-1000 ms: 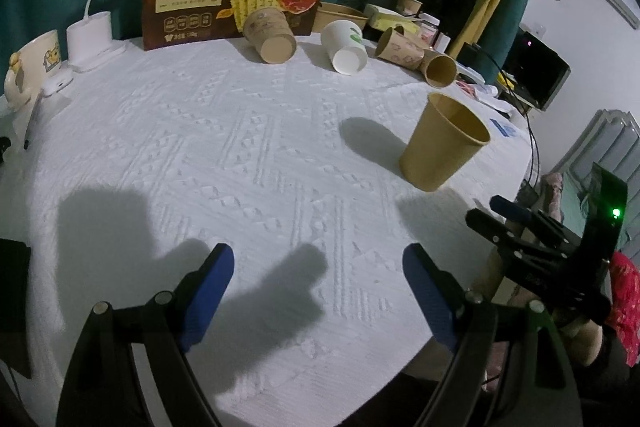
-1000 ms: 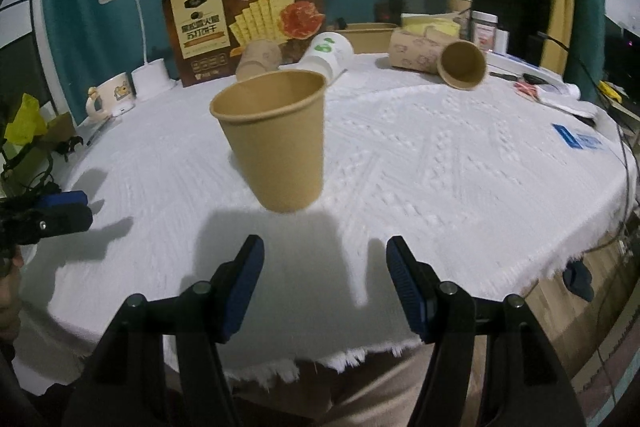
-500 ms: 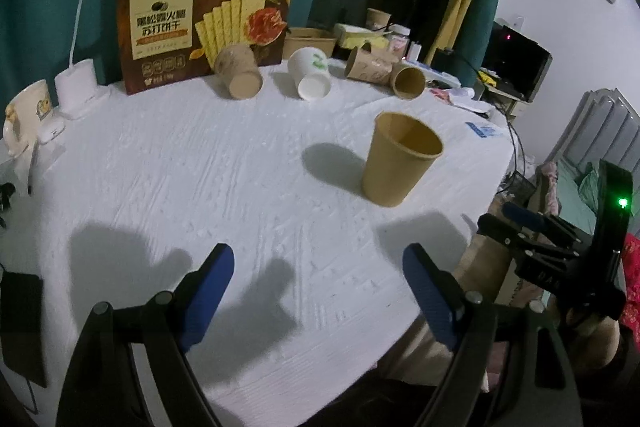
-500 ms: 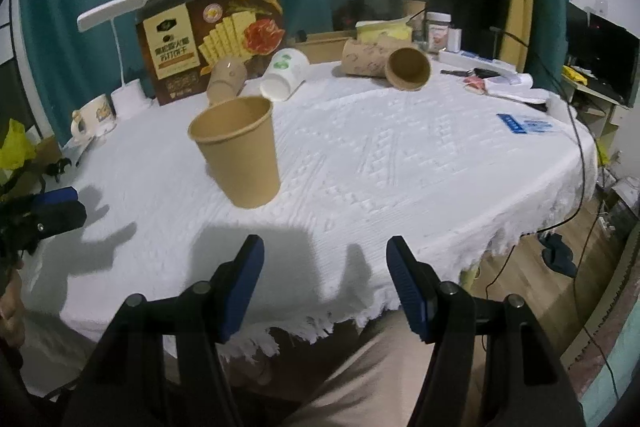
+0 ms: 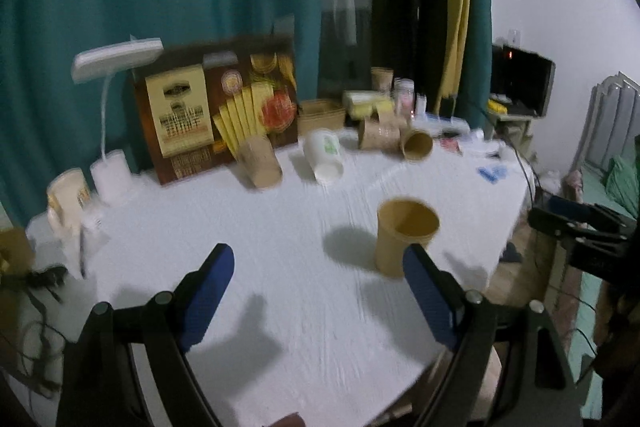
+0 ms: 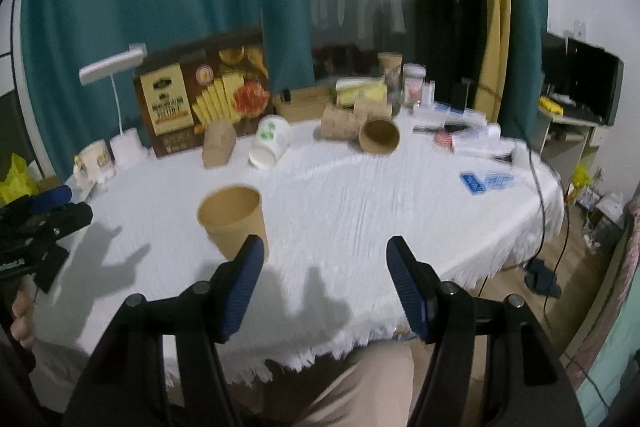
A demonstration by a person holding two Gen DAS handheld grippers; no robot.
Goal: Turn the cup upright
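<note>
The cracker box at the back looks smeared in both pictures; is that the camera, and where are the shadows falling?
Left wrist view: motion blur smears the cracker box print, and the brown cup throws its shadow leftward. Right wrist view: softer blur, and finger-shaped shadows lie on the white tablecloth near its front edge. In both, the fisheye lens bends the edges.

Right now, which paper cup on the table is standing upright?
The plain brown paper cup nearest the grippers, mouth up. The printed brown cup, white cup and kraft cups lie sideways.

Six paper cups [image 6: 234, 223], one mug [image 6: 93, 163], one lamp [image 6: 116, 67].
</note>
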